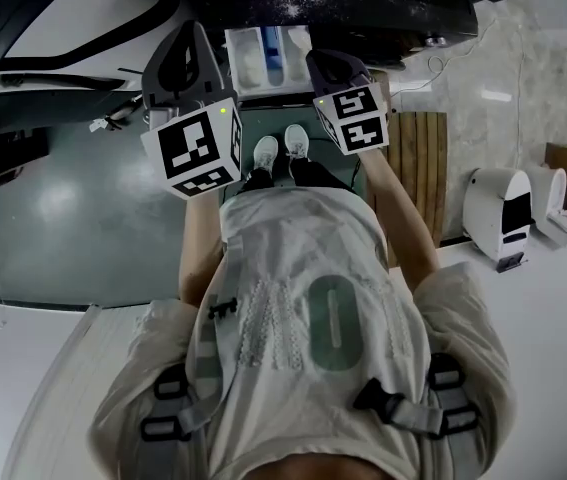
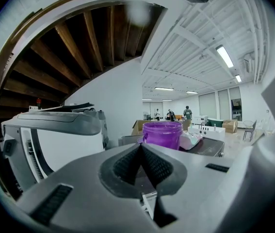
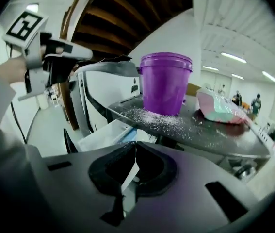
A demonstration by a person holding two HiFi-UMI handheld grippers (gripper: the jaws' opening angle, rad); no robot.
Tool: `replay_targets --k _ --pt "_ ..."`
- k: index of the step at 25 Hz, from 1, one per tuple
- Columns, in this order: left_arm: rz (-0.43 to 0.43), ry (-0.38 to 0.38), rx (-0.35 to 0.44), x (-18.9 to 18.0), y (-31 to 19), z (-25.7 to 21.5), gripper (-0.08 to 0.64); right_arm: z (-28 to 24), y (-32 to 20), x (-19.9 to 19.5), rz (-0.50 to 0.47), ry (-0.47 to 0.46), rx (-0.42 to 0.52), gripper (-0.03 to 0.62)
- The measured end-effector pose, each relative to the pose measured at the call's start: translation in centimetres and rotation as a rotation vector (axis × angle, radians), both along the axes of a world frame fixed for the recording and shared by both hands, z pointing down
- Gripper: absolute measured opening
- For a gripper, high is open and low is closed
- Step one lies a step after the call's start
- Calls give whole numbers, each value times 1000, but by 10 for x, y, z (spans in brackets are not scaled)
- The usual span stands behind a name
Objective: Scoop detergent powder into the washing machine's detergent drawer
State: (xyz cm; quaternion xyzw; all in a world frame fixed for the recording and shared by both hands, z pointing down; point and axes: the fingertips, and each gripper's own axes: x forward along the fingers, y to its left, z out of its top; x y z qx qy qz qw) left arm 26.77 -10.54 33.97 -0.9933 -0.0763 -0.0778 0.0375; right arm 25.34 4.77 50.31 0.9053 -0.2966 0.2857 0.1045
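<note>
White plastic is the detergent drawer (image 1: 263, 60), and it stands pulled out from under the dark top (image 3: 210, 130) of the washing machine (image 3: 103, 89), toward the person. One of its compartments is blue (image 1: 273, 48). I cannot tell from any view whether there is powder inside the drawer.

On the dark top, above and behind the drawer, a purple tub (image 3: 166, 84) stands upright. White powder (image 3: 169, 118) lies scattered on the top in front of the tub (mostly in small grains). Just beside the tub, on its right in the right gripper view, a pink and green bag (image 3: 222, 108) lies flat.

The left gripper (image 2: 140, 148) has its two jaws pressed together to a point, with nothing between them. The right gripper (image 3: 135, 145) is the same: jaws together and empty. In the head view both grippers are held in the air in front of the person, one at each side of the drawer and not touching it. The left one is higher.

Below the grippers the person's white shoes (image 1: 281, 150) stand on the floor near the drawer. A wooden slat board (image 1: 418, 163) lies to the right of the shoes. Far behind the machine, some people (image 2: 187, 112) stand in the hall.
</note>
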Motion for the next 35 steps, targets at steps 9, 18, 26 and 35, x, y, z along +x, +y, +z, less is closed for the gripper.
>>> replay_targets --k 9,18,26,35 --pt "-17 -7 -14 4 -10 4 20 9 -11 -2 -236 241 -504 11" --pt "-30 -12 -27 7 -15 7 20 20 -17 -10 -499 467 -975 12" --pt "-21 -14 -33 6 -11 9 20 20 -12 -11 -542 531 -1074 11" --pt "-25 -18 -37 0 -13 12 20 15 -13 -17 -544 532 -1037 11"
